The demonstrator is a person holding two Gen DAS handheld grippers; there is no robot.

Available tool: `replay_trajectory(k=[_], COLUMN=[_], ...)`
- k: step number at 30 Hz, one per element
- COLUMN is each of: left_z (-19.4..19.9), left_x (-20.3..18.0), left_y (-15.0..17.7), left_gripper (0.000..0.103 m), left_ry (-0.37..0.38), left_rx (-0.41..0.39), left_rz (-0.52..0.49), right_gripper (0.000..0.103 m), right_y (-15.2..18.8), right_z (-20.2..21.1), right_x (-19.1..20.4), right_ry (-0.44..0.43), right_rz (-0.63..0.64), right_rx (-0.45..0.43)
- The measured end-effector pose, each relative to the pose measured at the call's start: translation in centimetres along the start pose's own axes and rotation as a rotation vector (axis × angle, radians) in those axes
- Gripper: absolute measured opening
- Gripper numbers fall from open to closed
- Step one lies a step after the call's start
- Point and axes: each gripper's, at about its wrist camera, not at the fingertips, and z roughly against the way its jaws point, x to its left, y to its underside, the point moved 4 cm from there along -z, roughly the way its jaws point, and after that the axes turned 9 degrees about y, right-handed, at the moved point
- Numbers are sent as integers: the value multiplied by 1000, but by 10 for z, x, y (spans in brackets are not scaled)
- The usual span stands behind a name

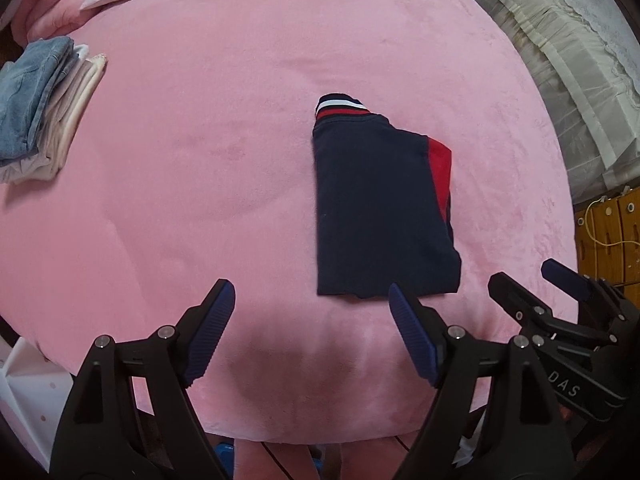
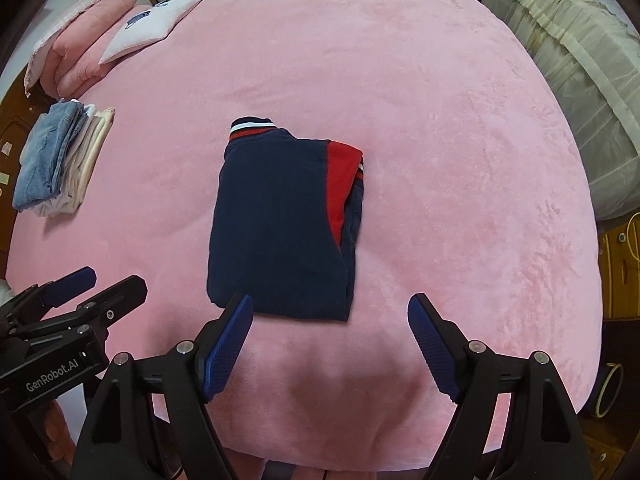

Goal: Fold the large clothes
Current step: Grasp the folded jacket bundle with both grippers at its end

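Left gripper (image 1: 312, 312): its blue-padded fingers stood wide apart and held nothing, hovering over bare blanket just short of the garment's near hem.
Right gripper (image 2: 330, 320): likewise spread wide and empty; in its own view the left pad overlapped the near hem, though contact could not be told.
Garment: the navy jacket (image 2: 276, 224) lay flat near the middle of the pink blanket (image 2: 460, 160), already a compact rectangle, with its striped collar (image 2: 252, 126) at the far end and a red panel (image 2: 342, 176) showing along its right side.
Step in hand: by my reading, either one last fold, near hem up to the collar, or lifting the bundle across to the stack.
Doing it well: each gripper would best take a near corner and pinch through every layer, not just the top one, so the tucked sleeve on the right does not slide out.
Motion advice: raise both corners level and together, carry them straight toward the collar, and lay the edge down square before letting go.
Risk: the plush blanket may drag on the underside and skew the stack of layers.
Surroundings: folded clothes (image 2: 60, 160), denim on top, sat well apart at far left; a pillow (image 2: 152, 28) and a folded pink quilt (image 2: 80, 40) lay beyond them.
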Motion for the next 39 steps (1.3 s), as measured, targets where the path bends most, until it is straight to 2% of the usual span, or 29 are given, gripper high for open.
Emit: replay_trajectory(k=[13, 15, 19, 24, 28, 31, 36, 39], left_z=[-18, -25, -57, -100, -125, -135, -145, -152], left_x=[4, 5, 12, 23, 23, 21, 22, 27], left_y=[-7, -8, -9, -13, -21, -28, -36, -39], left_gripper=[77, 77, 77, 77, 77, 77, 77, 77], left_ry=[-23, -25, 4, 53, 56, 93, 184, 255], left_rx=[21, 23, 81, 136, 169, 166, 149, 147], left_rz=[18, 24, 62, 129, 119, 113, 133, 182], right_gripper=[81, 81, 82, 84, 84, 84, 84, 84], right_y=[-4, -6, -9, -12, -13, -12, -16, -23], right_z=[-18, -24, -42, -86, -133, -162, -187, -196], right_x=[-2, -5, -12, -26, -39, -46, -53, -55], right_ry=[-11, -10, -19, -170, -294, -389, -528, -593], right_rz=[20, 21, 17, -53, -145, -233, -327, -356], right_rx=[19, 27, 53, 120, 198, 260, 255, 235])
